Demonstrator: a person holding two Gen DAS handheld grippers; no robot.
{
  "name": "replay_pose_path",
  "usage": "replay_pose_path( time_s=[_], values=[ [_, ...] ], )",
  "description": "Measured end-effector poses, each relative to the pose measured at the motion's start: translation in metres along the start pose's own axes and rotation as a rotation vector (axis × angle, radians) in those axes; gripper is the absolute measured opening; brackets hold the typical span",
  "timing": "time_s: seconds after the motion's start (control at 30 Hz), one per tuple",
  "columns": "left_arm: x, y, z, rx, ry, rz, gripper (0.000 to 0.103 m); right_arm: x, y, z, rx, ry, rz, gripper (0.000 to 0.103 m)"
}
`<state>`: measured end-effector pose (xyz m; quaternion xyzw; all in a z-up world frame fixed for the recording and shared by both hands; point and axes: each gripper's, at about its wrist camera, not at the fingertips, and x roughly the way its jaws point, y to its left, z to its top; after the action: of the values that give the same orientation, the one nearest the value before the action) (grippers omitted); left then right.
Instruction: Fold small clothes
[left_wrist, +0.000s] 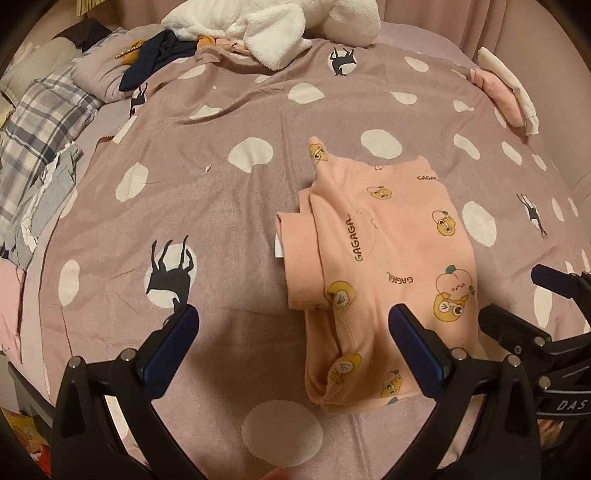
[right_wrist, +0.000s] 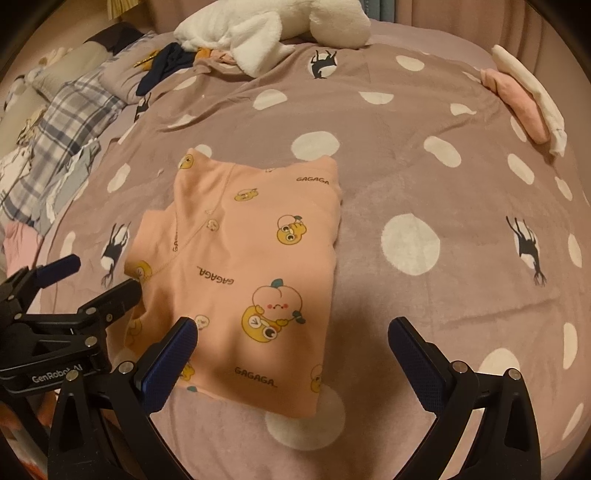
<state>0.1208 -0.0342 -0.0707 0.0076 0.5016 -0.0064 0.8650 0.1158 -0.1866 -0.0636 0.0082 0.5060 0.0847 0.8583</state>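
Light: dim, warm indoor cast over both views; source out of frame
Shadows: soft dark patch on the bedspread (left_wrist: 229, 110) between the left tool (left_wrist: 293, 341) fingers; a similar one before the right tool (right_wrist: 291, 345), crossing the near edge of the pink garment (right_wrist: 251, 266)
Glare: small highlights on tool rivets only
Focus: centre fairly sharp; printed lettering readable; far pile of white fleece (right_wrist: 258, 33) softer
Distortion: strong fisheye bowing; black vignette at corners

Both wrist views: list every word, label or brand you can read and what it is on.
"GAGAGA", printed several times on the pink garment.
"GenRobot.AI", partly hidden, on the left gripper body, in the right wrist view.
"DAS", cut off at the edge, on the right gripper body, in the left wrist view.
White tag on the garment: unreadable.
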Motion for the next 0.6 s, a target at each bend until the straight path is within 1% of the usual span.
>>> replay_pose_path(
  time_s=[0.23, 0.6],
  values=[
    [0.0, 0.0038, -0.0008, -0.011, 0.006, 0.004, 0.103, 0.0014, 0.0018, 0.001, 0.001, -0.004, -0.011, 0.102],
    [0.0001, 0.0005, 0.0001, -0.003, 0.01, -0.02, 0.103, 0.003, 0.0022, 0.0011, -0.004, 0.001, -0.026, 0.102]
  ],
)
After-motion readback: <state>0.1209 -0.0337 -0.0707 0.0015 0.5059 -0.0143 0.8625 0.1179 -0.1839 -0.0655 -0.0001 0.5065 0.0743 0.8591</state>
